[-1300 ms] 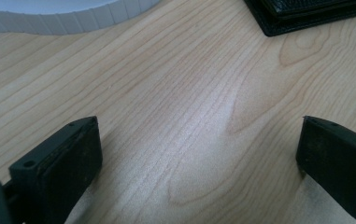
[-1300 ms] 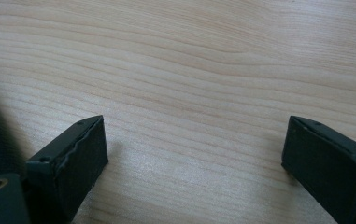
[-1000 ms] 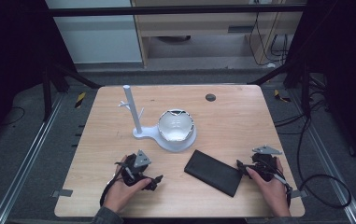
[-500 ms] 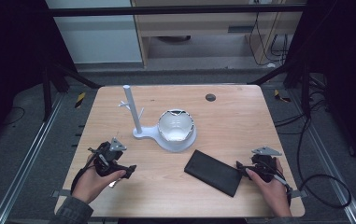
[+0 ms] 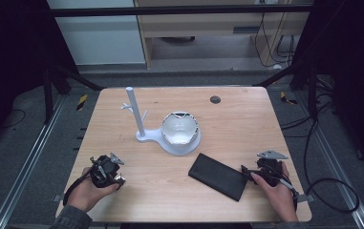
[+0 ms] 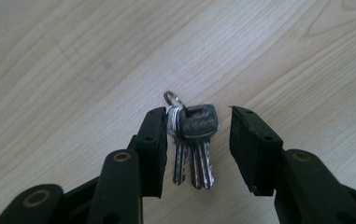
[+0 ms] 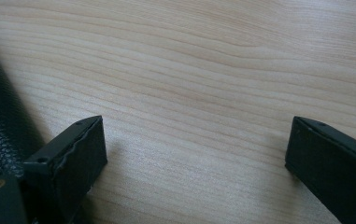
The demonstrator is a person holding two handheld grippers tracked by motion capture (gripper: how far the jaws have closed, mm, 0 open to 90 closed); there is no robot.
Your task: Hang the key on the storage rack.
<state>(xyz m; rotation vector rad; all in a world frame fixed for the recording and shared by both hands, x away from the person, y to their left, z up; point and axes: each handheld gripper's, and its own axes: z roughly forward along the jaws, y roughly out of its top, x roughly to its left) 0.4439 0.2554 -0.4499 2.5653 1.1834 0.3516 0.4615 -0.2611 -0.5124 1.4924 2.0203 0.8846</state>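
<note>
Two claws are seen: the left claw has just been closing around the bunch of keys on the near-left table, one pad touching, the other apart. Centring is advised before squeezing. The right claw is released beside the black wallet.

A light wooden table with rounded corners is seen from above, its grain running lengthwise. A white stand is set near the middle, made up of an upright post with short pegs and a flat base. On the wider end of that base a white bowl is carried. A small dark round disc is placed toward the far edge. A black flat case is laid at an angle near the front right. A bunch of keys on a ring is laid flat on the wood at the front left
</note>
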